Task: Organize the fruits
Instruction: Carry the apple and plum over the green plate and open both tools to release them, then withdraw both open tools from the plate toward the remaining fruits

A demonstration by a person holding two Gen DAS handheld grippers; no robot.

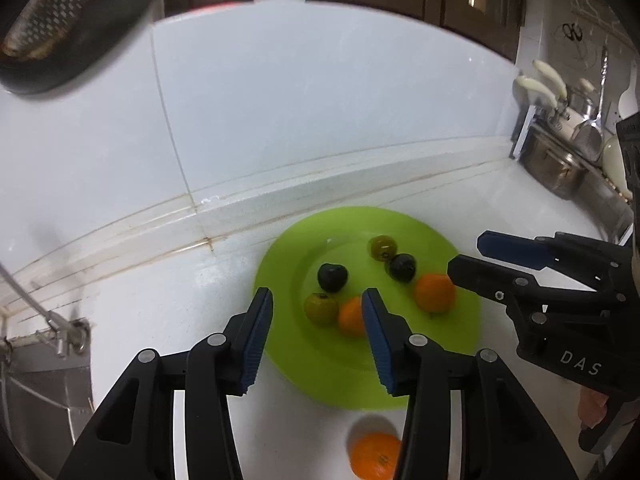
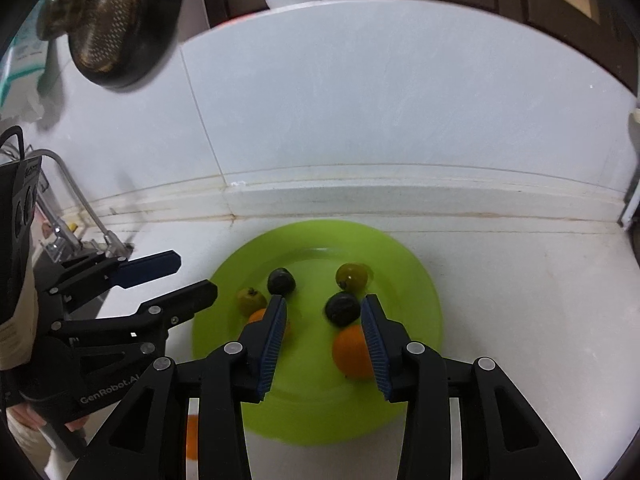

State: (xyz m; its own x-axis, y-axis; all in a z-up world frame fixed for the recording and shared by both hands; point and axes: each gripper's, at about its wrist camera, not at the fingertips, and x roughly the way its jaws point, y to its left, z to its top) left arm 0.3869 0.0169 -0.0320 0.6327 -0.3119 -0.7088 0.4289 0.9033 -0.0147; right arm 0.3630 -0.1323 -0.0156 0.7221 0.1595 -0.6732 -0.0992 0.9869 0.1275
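Observation:
A lime green plate [image 1: 460, 344] [image 2: 412, 280] sits on the white counter and holds several small fruits: two oranges [image 1: 434, 292] [image 2: 352, 354], two dark fruits [image 1: 332, 277] [image 2: 342, 309] and two olive-green fruits [image 1: 320, 309] [image 2: 351, 276]. Another orange [image 1: 374, 456] [image 2: 192, 436] lies on the counter in front of the plate. My left gripper [image 1: 318, 312] is open and empty above the plate's near left part. My right gripper [image 2: 324, 318] is open and empty above the plate; it also shows in the left wrist view [image 1: 466, 252].
A white tiled wall rises behind the plate. A black pan [image 2: 116, 24] hangs upper left. A sink with a faucet [image 2: 80, 208] lies to the left. A steel pot [image 1: 556, 160] and utensils [image 1: 540, 88] stand at the right.

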